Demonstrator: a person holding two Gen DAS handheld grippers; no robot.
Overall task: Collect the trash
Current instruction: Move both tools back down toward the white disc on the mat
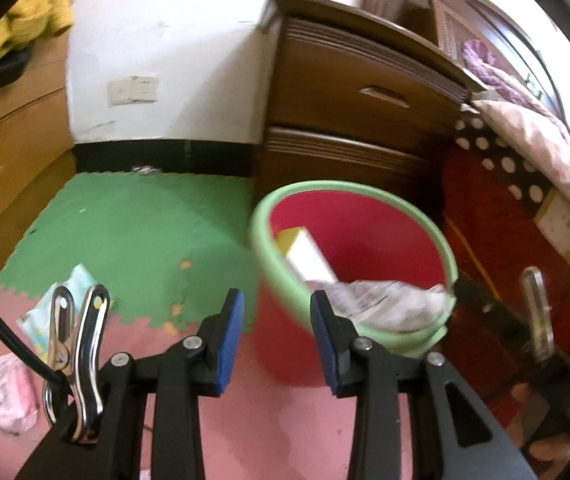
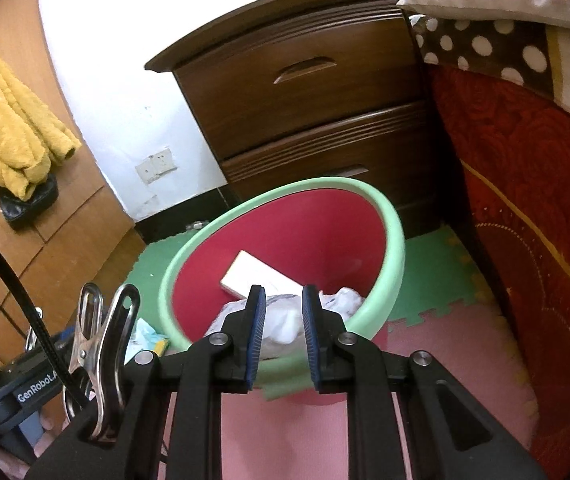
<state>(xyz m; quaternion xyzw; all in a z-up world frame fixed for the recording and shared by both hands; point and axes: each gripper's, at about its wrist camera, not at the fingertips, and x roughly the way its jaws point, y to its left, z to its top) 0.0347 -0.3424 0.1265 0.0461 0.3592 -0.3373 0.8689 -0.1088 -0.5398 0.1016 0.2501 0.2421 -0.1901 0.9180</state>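
Left gripper wide open, nothing in it, just beside bin rim. Right gripper part open, empty, over the near rim. Bin w/ green rim on foam mat holds white box + crumpled paper. Two wrappers lie loose on mat, left of bin.

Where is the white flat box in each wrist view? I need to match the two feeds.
Left wrist: white flat box sits centre frame, inside the red bin with the green rim, near its left wall.
Right wrist: box centre, just above the tool tips.
Shared landmark: dark brown wooden nightstand behind the bin.
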